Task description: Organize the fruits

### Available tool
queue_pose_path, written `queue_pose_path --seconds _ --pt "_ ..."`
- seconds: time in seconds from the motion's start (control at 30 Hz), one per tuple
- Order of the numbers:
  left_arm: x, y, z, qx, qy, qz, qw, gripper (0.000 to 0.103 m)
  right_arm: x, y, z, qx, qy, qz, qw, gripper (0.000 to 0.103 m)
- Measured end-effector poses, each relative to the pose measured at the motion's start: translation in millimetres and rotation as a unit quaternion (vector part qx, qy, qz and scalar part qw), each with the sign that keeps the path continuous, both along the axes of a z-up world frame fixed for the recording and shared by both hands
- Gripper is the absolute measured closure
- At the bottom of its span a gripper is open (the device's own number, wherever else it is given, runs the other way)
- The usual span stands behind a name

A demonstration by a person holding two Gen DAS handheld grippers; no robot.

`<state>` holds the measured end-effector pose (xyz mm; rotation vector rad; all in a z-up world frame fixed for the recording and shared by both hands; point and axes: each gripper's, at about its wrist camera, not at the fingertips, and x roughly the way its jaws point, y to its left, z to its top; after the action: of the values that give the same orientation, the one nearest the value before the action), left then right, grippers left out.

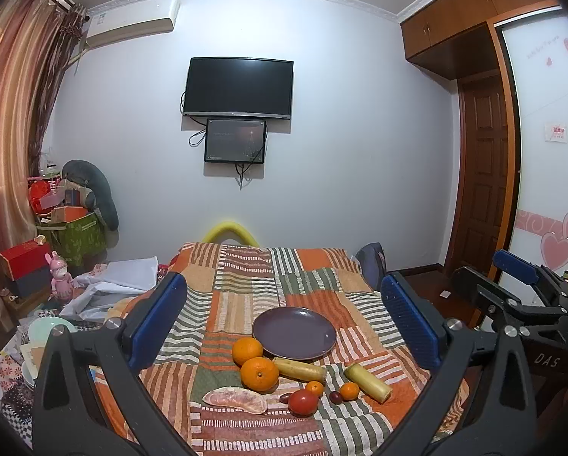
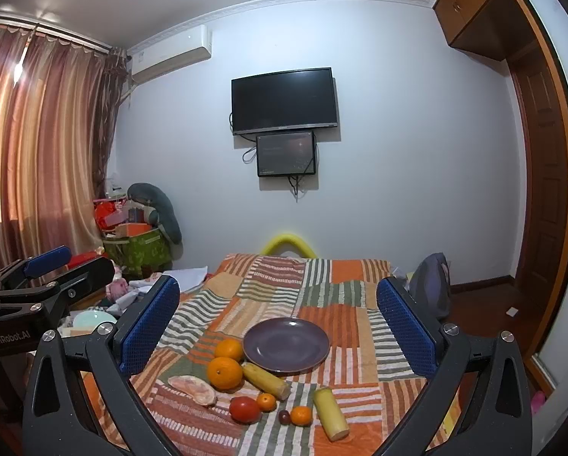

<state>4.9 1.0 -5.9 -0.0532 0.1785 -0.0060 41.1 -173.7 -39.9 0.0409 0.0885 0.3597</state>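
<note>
In the lower middle of both views, the fruits lie loose on the patchwork cloth of the counter (image 1: 246,277): two oranges (image 1: 259,373), a tomato (image 1: 302,402), small mandarins (image 1: 349,390), pale cane pieces (image 1: 299,369) and a pomelo segment (image 1: 235,399). The purple plate (image 1: 294,332) just behind them is bare, likely their destination. The left tongs (image 1: 284,319) and right tongs (image 2: 278,326) hover level, side by side, fingers spread wide, holding nothing.
</note>
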Motion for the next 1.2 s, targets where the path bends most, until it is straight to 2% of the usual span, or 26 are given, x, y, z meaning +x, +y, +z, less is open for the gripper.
queue_pose_path --seconds 1.2 --pt "0.5 -1.4 -0.9 -0.009 0.005 -0.004 0.9999 0.0 1.8 -1.5 -1.2 -0.003 0.004 0.0 1.0 0.0"
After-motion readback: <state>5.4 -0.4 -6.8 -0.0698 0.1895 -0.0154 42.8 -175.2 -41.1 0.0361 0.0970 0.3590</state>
